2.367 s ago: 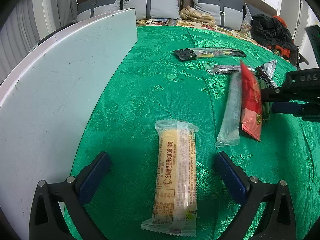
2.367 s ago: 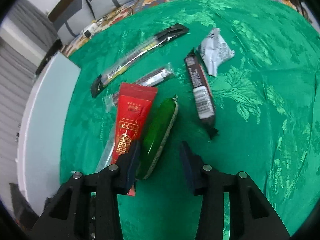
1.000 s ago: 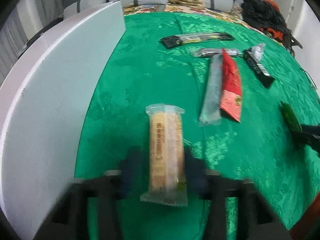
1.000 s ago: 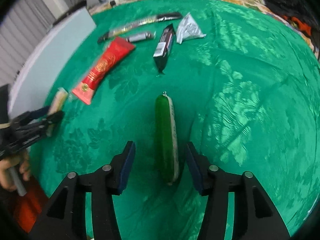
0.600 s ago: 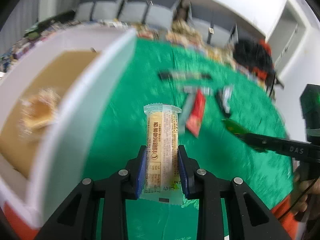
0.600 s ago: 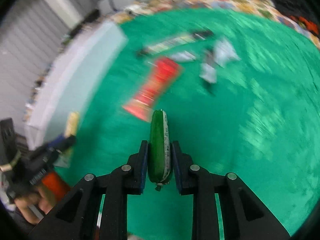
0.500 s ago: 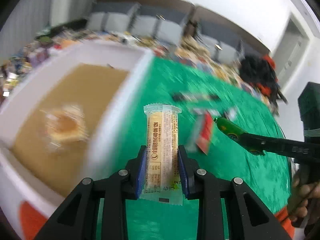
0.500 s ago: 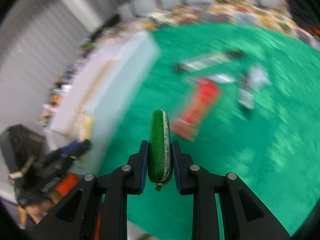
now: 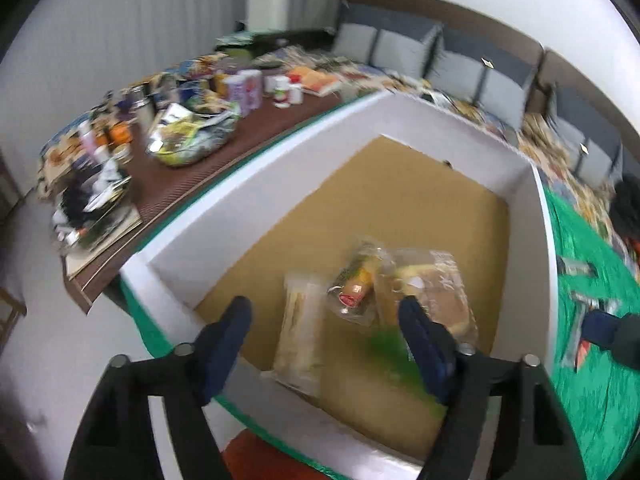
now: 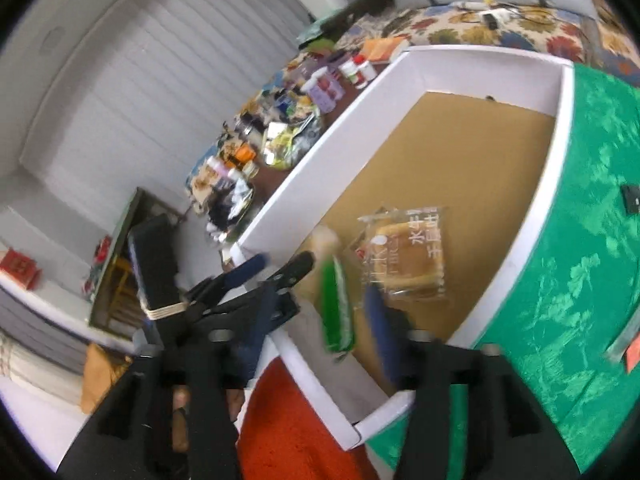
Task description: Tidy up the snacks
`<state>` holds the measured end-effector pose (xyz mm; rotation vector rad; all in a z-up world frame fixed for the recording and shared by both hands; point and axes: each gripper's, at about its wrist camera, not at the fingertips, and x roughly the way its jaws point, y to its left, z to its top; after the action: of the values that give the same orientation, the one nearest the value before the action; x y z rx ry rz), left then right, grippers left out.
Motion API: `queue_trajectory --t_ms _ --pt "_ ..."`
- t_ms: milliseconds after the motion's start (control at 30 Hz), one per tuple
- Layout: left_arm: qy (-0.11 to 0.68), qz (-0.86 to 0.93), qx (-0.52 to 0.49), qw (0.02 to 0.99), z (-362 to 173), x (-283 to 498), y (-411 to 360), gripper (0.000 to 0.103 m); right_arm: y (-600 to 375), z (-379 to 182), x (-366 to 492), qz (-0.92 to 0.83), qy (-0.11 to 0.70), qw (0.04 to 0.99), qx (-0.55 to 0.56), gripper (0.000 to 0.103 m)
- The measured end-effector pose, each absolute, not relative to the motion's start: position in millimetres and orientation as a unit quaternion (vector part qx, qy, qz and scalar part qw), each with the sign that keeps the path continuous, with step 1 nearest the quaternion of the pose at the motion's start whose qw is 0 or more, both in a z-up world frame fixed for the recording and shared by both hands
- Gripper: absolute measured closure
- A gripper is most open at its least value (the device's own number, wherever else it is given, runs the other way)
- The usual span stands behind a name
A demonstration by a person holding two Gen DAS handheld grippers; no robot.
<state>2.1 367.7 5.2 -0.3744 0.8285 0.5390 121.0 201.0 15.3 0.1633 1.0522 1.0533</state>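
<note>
Both grippers have swung from the green cloth [image 10: 568,288] to above the white box [image 9: 544,264]. Left gripper [image 9: 324,332] and right gripper [image 10: 320,312] are opening, jaws spread, dropping the yellow bar [image 9: 300,340] and green stick [image 10: 338,308] beside the bun [image 10: 408,256]. Releasing low should keep both inside.

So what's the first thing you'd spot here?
A big white box with a brown floor fills the middle, with wrapped snacks lying in it. A yellow cake bar and a green sausage stick are blurry, dropping in as the left tool and right tool open. Bright green cloth covers the table beside the box.
</note>
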Motion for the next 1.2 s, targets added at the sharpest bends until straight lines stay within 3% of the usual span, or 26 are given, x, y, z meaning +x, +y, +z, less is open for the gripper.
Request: queue_trajectory --t_ms 100,167,267,367,433,633,867,1067,1200 --pt "0.379 0.245 -0.191 0.872 8.0 -11.6 357.3 0.026 159.7 9.8 122.3 0.452 0.434 0.777 0.055 0.042" --pt "0.369 0.22 -0.189 0.883 12.4 -13.7 333.8 0.026 120.7 -1.3 118.9 0.409 0.393 0.823 0.009 0.032" --pt "0.361 0.157 -0.19 0.9 23.5 -7.4 294.0 0.025 55.0 -38.7 115.4 0.311 0.365 0.875 -0.072 0.032" --pt "0.36 0.074 -0.173 0.914 32.6 4.5 231.1 0.019 -22.0 -83.8 116.9 0.21 0.387 0.89 -0.122 0.032" --pt "0.37 0.023 -0.149 0.917 31.0 16.7 183.1 0.008 -79.3 -106.5 116.3 0.145 0.399 0.896 -0.133 0.032" --pt "0.457 -0.042 -0.078 0.885 -32.7 77.0 84.0 0.006 -192.0 -118.6 129.2 0.028 0.4 0.912 -0.085 0.032" --pt "0.477 -0.013 -0.068 0.876 -88.7 121.6 72.7 0.006 -232.5 -115.1 141.5 -0.012 0.405 0.914 -0.013 0.032" --pt "0.455 0.003 -0.027 0.89 -98.1 129.8 73.7 0.005 -240.1 -120.4 138.0 -0.018 0.415 0.91 0.011 0.023" --pt "0.453 0.004 -0.011 0.892 -103.2 131.2 72.5 0.002 -237.7 -121.0 135.6 -0.025 0.414 0.91 0.007 0.022"
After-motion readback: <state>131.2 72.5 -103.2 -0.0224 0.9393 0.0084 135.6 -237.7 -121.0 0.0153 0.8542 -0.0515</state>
